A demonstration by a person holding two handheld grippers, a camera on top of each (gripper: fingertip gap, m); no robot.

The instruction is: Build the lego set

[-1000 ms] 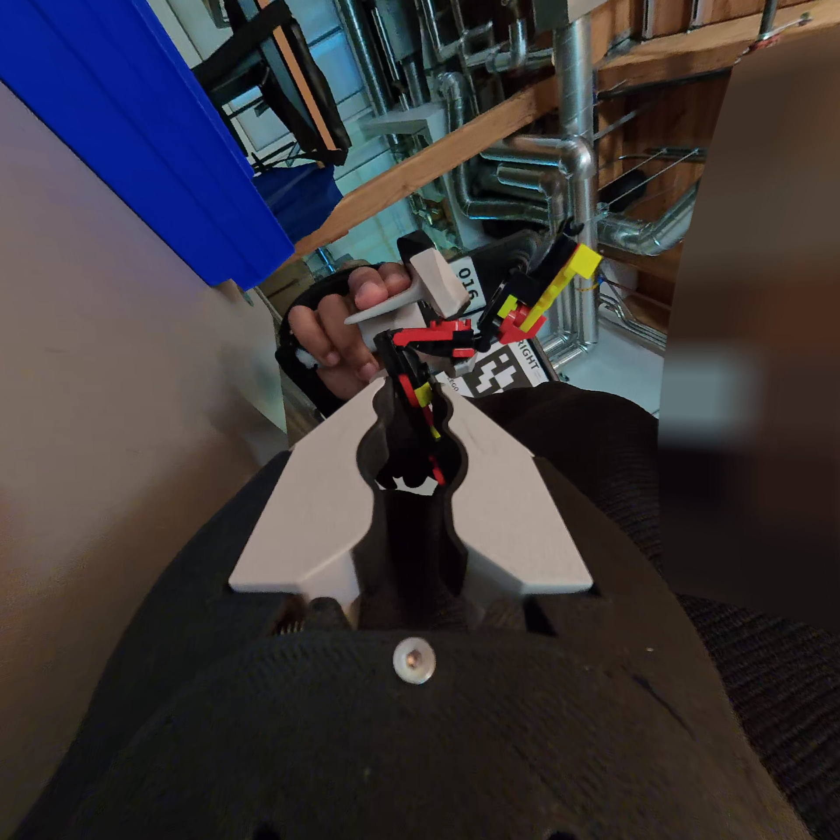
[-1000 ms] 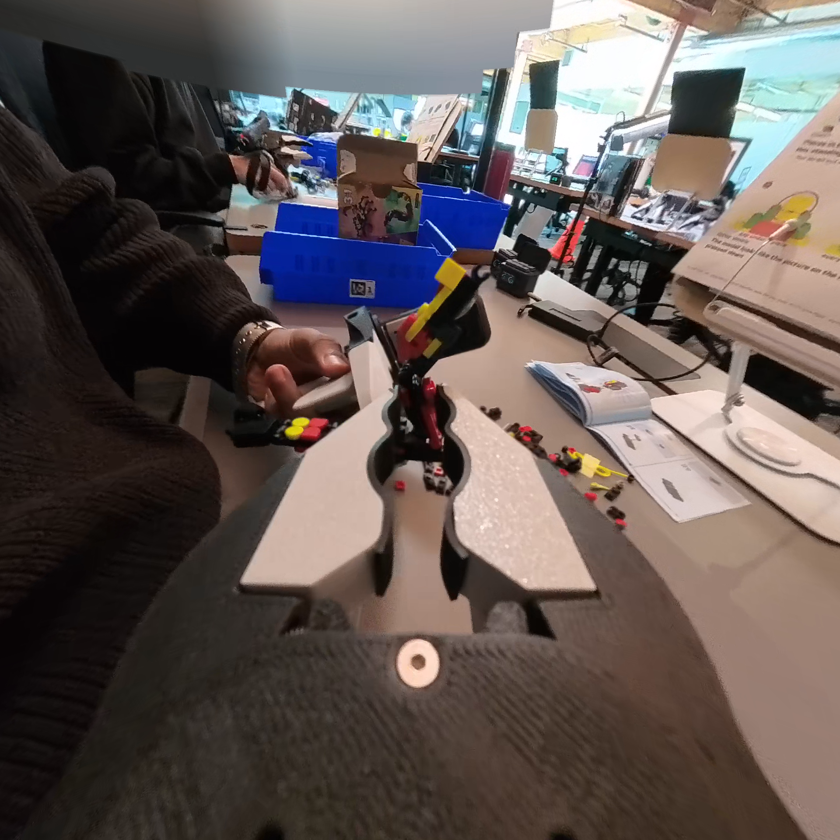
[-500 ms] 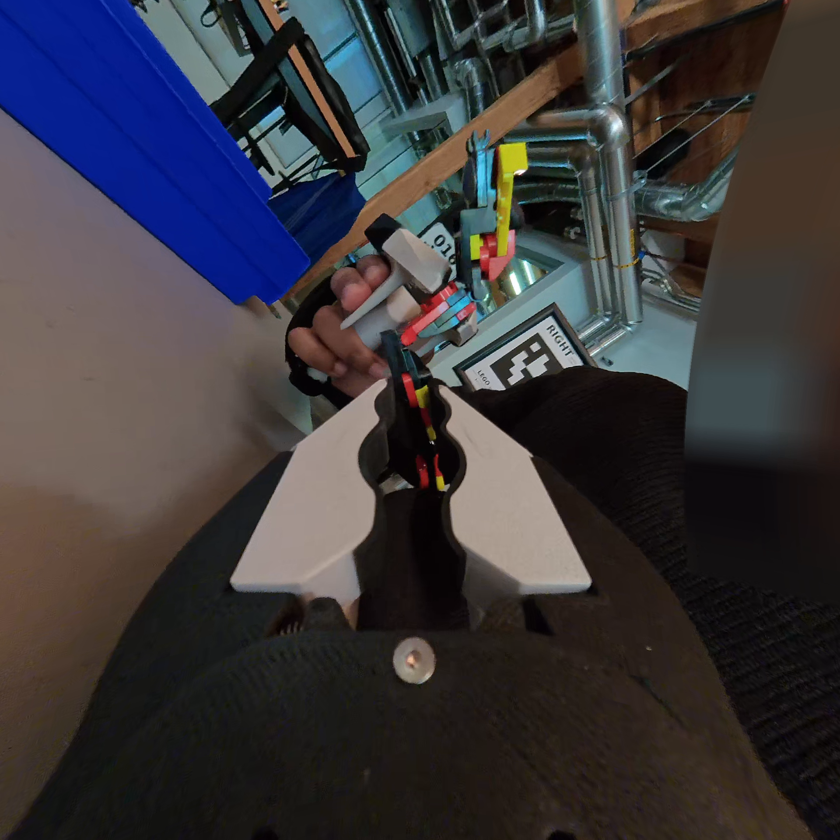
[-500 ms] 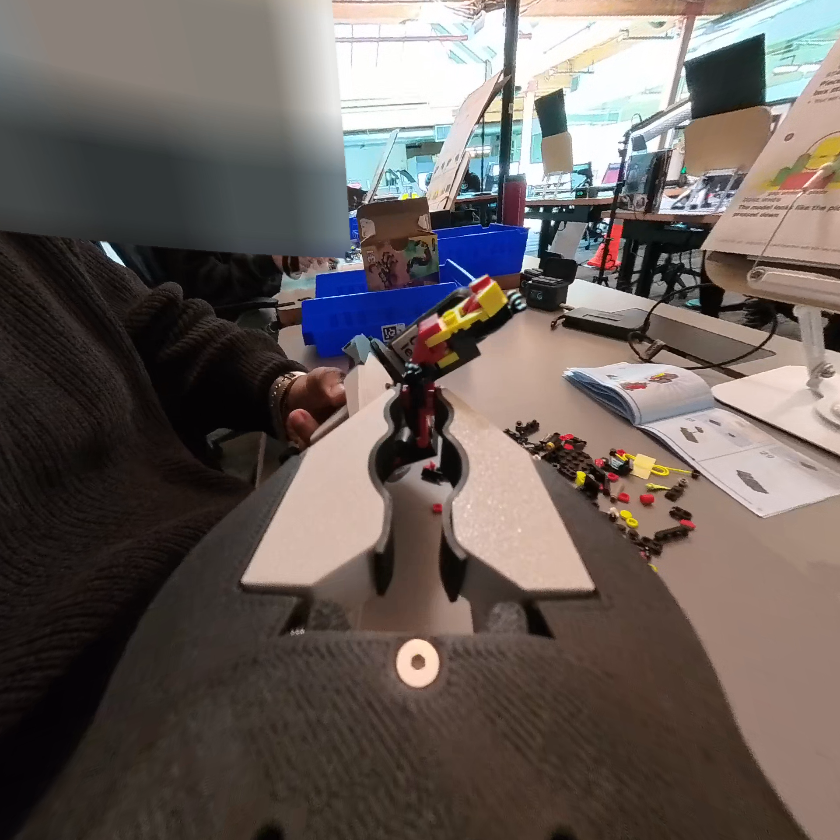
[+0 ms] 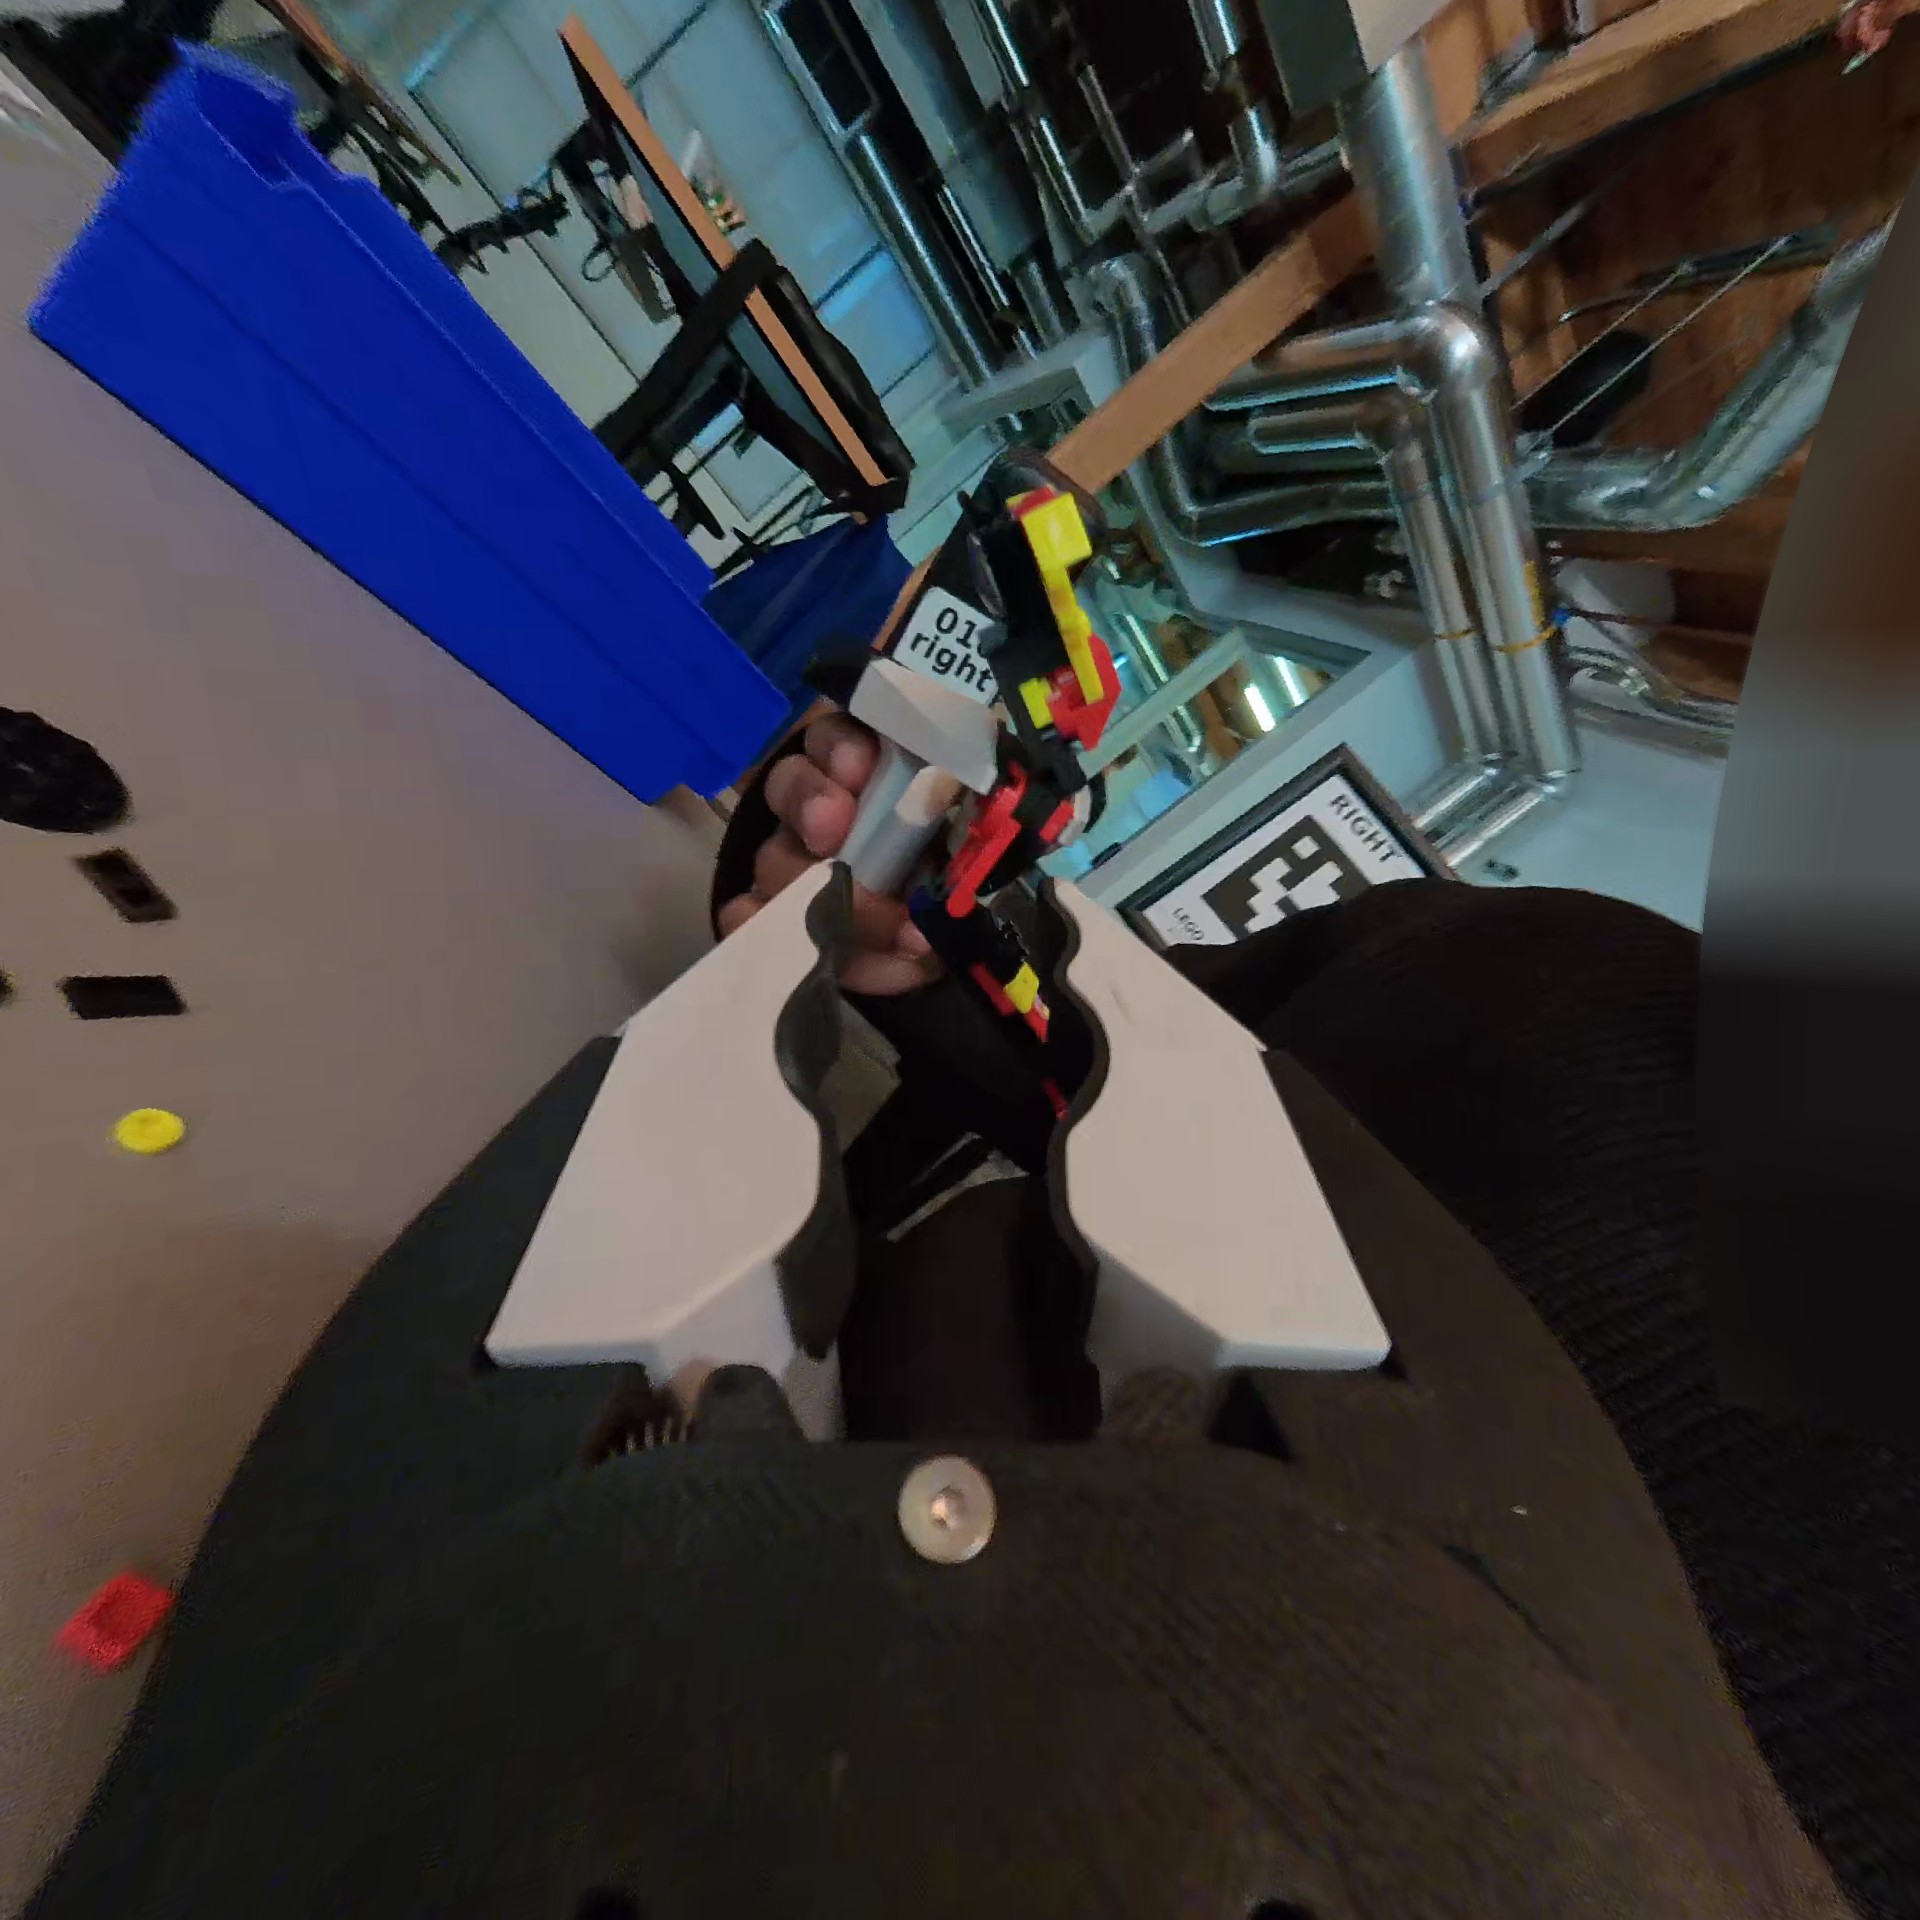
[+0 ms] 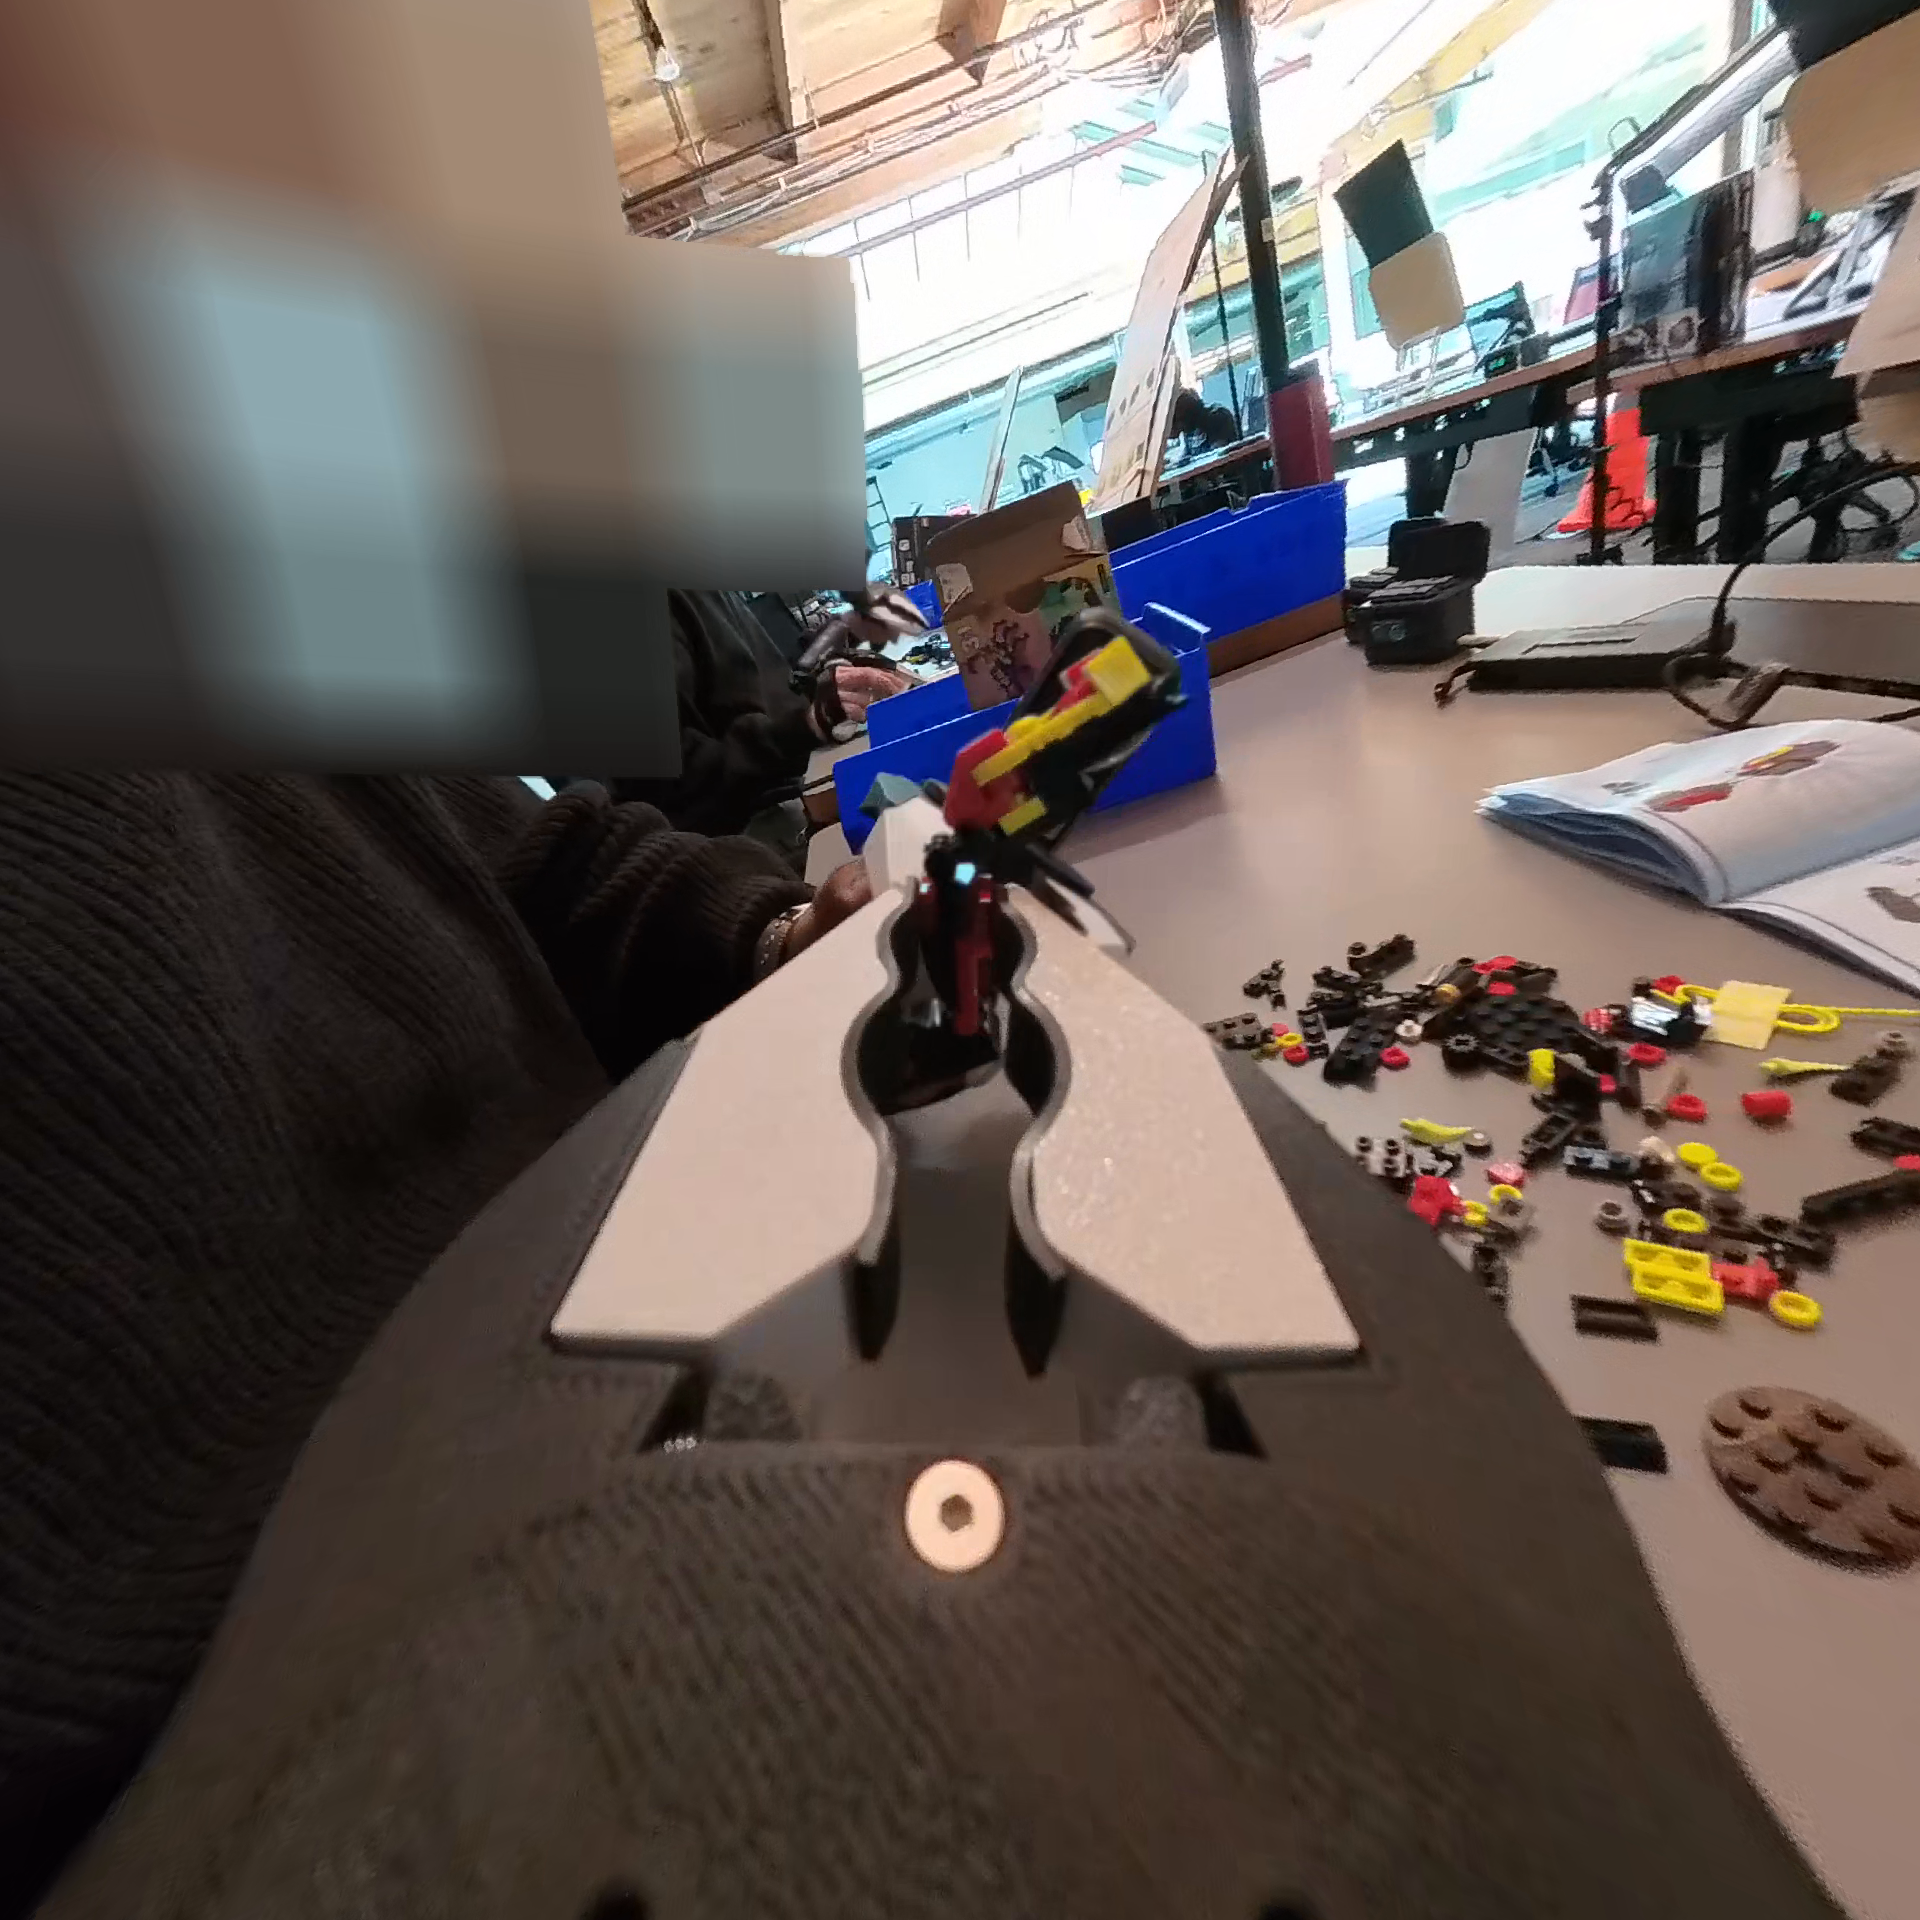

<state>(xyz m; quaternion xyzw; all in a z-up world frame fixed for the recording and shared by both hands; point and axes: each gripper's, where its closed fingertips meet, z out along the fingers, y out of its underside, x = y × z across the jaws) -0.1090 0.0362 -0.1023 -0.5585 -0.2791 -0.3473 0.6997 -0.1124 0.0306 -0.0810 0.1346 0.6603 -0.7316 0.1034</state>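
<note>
The lego model [image 5: 1049, 644] is a small black, red and yellow build. My right gripper [image 6: 961, 914] is shut on its red and black lower part, and the yellow-topped part [image 6: 1081, 707] sticks up and to the right past the fingertips. My left gripper [image 5: 940, 914] faces it with jaws apart. The model's black, red and yellow end [image 5: 997, 971] lies in that gap, close to the right-hand finger. The right gripper [image 5: 935, 769] also shows in the left wrist view, held by a hand [image 5: 821, 790]. A left finger [image 6: 899, 842] shows behind the model.
Several loose black, red and yellow pieces [image 6: 1558, 1091] lie on the grey table at the right, with a brown round plate [image 6: 1808, 1475] nearer me. An open instruction booklet [image 6: 1714, 821] lies farther right. Blue bins [image 6: 1195, 727] and a cardboard box [image 6: 1018, 592] stand behind. A black sleeve [image 6: 312, 1039] fills the left. Only a small space, under 4 cm, lies between the two pairs of fingers. The brown round plate [image 6: 1808, 1475] sits 15 cm or so from the ends of my left fingers.
My left gripper's jaws have opened and let go of the model's end. The right gripper keeps its grip and has tilted the model. Both views have swung, showing more of the table.
</note>
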